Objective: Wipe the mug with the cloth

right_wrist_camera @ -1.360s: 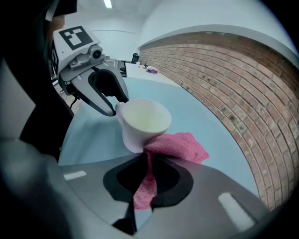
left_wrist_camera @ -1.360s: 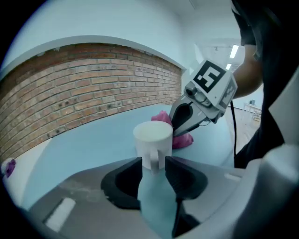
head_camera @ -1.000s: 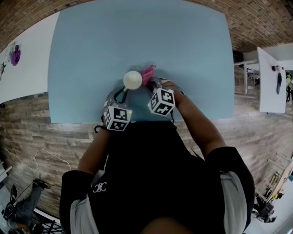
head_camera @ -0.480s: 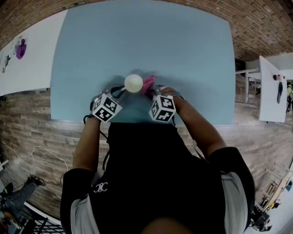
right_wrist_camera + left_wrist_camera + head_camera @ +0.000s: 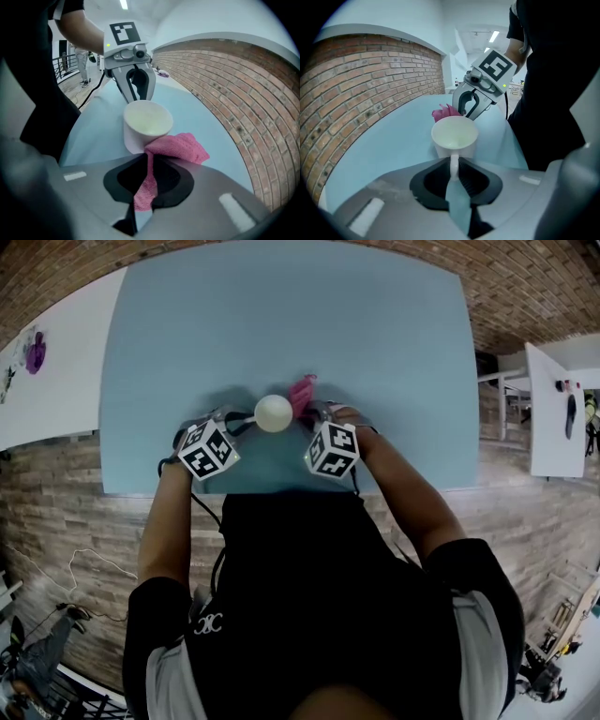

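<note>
A white mug (image 5: 273,412) stands upright on the light blue table (image 5: 281,315), near its front edge. My left gripper (image 5: 453,169) is shut on the mug's handle (image 5: 453,165), and the mug (image 5: 454,136) sits just beyond its jaws. My right gripper (image 5: 149,174) is shut on a pink cloth (image 5: 177,146), which is pressed against the near side of the mug (image 5: 146,125). In the head view the pink cloth (image 5: 302,392) shows at the mug's right, with the left gripper (image 5: 236,420) on one side and the right gripper (image 5: 307,412) on the other.
A brick wall (image 5: 361,84) runs along the table's far side. A white table (image 5: 47,371) adjoins at the left. The person's black-clad body (image 5: 319,615) stands against the front edge.
The left gripper has swung out to the left of the mug, its marker cube moving left and up. The mug and the right gripper with the cloth have stayed nearly in place.
</note>
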The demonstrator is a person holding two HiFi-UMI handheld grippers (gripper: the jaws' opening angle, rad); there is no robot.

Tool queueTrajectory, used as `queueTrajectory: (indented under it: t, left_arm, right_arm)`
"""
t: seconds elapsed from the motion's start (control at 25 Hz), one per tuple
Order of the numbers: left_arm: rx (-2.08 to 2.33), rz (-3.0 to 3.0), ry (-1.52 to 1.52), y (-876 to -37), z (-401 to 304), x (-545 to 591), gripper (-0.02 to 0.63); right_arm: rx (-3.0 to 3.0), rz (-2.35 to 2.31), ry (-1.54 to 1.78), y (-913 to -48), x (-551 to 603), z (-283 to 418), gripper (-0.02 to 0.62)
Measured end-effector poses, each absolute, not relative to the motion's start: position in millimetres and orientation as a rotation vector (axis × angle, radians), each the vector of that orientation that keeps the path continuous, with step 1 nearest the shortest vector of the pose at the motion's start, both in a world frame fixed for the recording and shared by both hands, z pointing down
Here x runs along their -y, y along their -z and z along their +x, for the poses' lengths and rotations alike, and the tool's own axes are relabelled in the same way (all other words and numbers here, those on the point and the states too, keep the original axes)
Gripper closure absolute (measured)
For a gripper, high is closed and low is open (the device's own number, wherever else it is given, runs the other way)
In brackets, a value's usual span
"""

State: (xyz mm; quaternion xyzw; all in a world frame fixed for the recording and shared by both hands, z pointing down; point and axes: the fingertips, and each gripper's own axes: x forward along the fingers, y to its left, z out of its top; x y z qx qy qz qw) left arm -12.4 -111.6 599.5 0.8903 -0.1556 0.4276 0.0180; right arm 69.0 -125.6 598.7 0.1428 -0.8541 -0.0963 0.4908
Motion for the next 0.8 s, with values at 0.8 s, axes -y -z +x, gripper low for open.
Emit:
queueTrajectory:
  t: [0.8]
  left_arm:
    - [0.006, 2.796, -1.54, -602, -2, 101, 0.554]
  right_arm:
    - [2.172, 0.421, -0.048, -588, 121, 74, 0.558]
